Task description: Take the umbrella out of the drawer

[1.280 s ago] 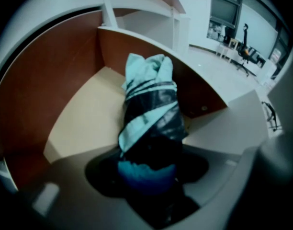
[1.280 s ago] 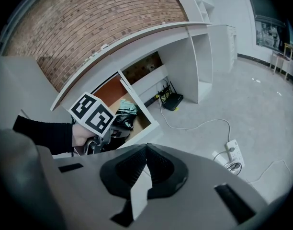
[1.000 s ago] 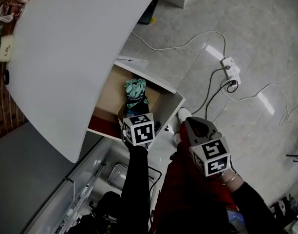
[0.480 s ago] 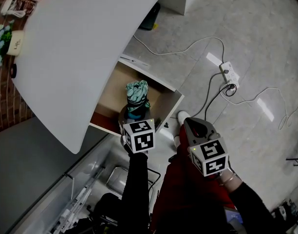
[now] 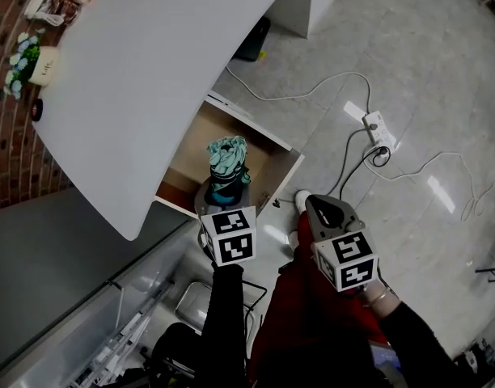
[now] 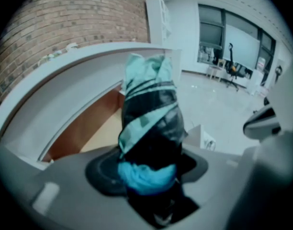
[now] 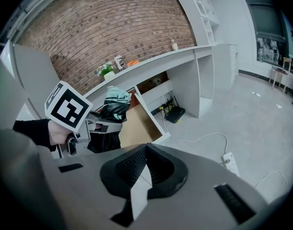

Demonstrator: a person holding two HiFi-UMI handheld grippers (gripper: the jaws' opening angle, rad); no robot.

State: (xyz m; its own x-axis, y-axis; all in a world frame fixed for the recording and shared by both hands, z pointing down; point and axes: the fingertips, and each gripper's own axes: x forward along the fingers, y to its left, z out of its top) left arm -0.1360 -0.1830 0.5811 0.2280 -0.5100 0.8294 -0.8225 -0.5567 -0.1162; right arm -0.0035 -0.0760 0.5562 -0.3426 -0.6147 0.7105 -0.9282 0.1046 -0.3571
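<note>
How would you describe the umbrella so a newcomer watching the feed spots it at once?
Find the long white curved counter; below its edge an open wooden drawer juts out. Upright over that drawer, clamped in the left tongs, is the folded black fabric umbrella: the only soft bundle there, with mint-green stripes and a crumpled mint-green top.

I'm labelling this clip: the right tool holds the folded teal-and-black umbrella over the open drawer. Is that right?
No: the left tool holds the folded teal-and-black umbrella over the open drawer, as the left gripper view shows. The right tool is shut on nothing.
</note>
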